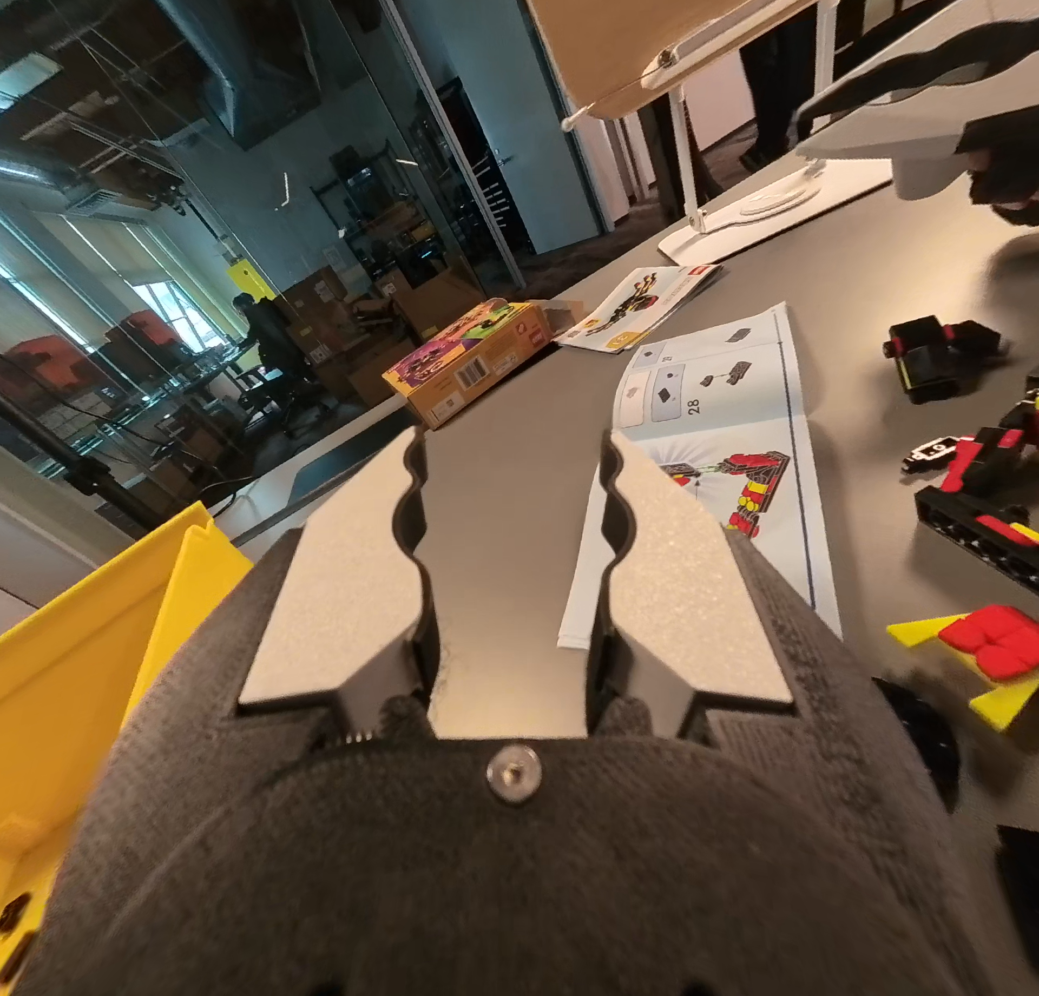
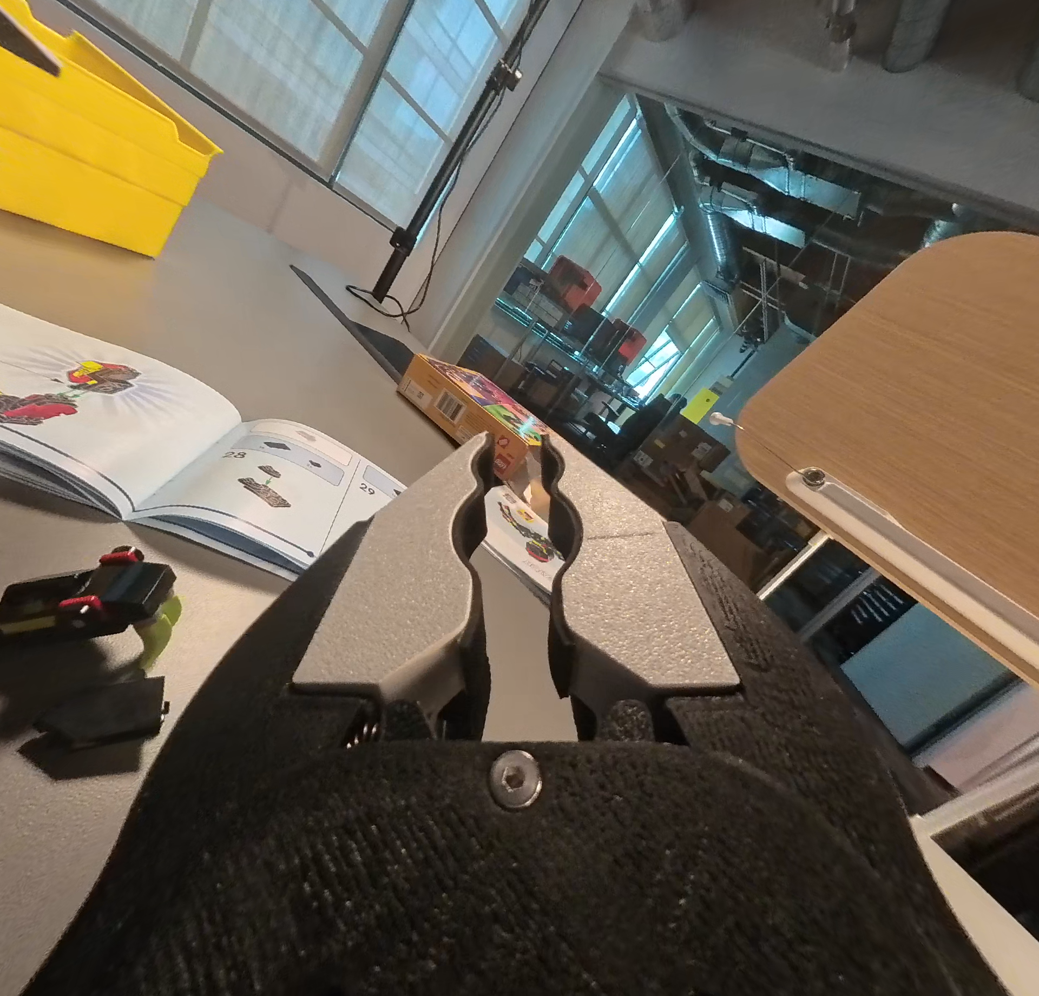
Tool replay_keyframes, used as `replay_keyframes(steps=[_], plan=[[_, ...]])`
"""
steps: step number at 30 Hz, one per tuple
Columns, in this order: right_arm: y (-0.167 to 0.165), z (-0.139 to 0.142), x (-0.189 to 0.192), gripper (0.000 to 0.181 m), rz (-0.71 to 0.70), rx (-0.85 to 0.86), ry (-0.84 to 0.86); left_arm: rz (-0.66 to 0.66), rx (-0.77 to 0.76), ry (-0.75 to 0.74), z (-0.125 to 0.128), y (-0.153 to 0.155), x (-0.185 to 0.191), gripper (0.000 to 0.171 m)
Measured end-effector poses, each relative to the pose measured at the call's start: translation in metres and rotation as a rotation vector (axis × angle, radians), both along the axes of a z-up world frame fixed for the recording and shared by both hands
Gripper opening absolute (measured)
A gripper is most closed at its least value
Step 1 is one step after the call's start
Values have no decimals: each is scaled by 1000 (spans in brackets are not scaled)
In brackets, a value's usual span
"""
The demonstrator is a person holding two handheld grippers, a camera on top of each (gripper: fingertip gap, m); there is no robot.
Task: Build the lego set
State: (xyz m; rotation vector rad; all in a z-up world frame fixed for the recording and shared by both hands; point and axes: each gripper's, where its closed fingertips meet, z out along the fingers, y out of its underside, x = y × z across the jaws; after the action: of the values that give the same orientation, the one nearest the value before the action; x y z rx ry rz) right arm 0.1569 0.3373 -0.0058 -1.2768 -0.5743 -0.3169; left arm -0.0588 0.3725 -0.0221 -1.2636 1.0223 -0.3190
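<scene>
My left gripper [image 1: 514, 446] is open and empty, low over the grey table [image 1: 506, 547]. To its right lie an open instruction booklet [image 1: 725, 435], a small black and red sub-assembly [image 1: 933, 359], a larger black and red build [image 1: 984, 491] and a red and yellow piece [image 1: 995, 648]. My right gripper [image 2: 514, 446] is open with a narrow gap and holds nothing. It also shows in the left wrist view [image 1: 815, 126], raised at the top right. The right wrist view shows the sub-assembly [image 2: 84, 603], a flat black piece [image 2: 101, 710] and the booklet [image 2: 168, 435] to its left.
A yellow bin [image 1: 112, 632] [image 2: 84, 154] stands at the table's left. The lego box [image 1: 466, 362] [image 2: 472, 407] and a closed booklet [image 1: 635, 306] lie near the far edge. A wood-faced panel on a white stand [image 1: 646, 30] [image 2: 927, 435] hangs over the far right. Spacing between my two grippers at the tips: around 25 centimeters. My right gripper is the nearer one to the flat black piece [image 2: 101, 710]: about 12 centimeters, against 20 centimeters. Look for it in the left wrist view [image 1: 977, 334] too.
</scene>
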Motion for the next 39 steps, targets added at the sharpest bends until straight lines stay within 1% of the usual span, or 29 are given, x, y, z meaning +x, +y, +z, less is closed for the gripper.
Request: replay_keyframes(steps=[5, 8, 12, 15, 19, 23, 26, 30, 39], plan=[[-1, 4, 1, 15, 13, 11, 28, 29, 20, -5, 2, -5, -6, 62], [3, 8, 8, 15, 3, 16, 52, 23, 17, -38, 6, -9, -9, 62], [5, 10, 22, 16, -20, 12, 137, 0, -20, -128, 14, -9, -11, 62], [2, 13, 26, 16, -24, 13, 200, -3, -51, -135, 11, -3, -10, 62], [3, 9, 22, 16, -33, 8, 155, -39, -39, -127, 11, -3, -6, 61], [2, 7, 15, 17, -40, 13, 93, -76, 24, -42, 3, -2, -1, 60], [0, 7, 11, 17, -36, 9, 106, -95, 45, -13, 0, -1, 3, 60], [-9, 7, 2, 17, -24, 10, 99, -104, 37, -10, -1, -2, 5, 58], [-32, 3, -33, 19, 31, 4, 46, -132, -15, -78, 5, -6, 1, 55]])
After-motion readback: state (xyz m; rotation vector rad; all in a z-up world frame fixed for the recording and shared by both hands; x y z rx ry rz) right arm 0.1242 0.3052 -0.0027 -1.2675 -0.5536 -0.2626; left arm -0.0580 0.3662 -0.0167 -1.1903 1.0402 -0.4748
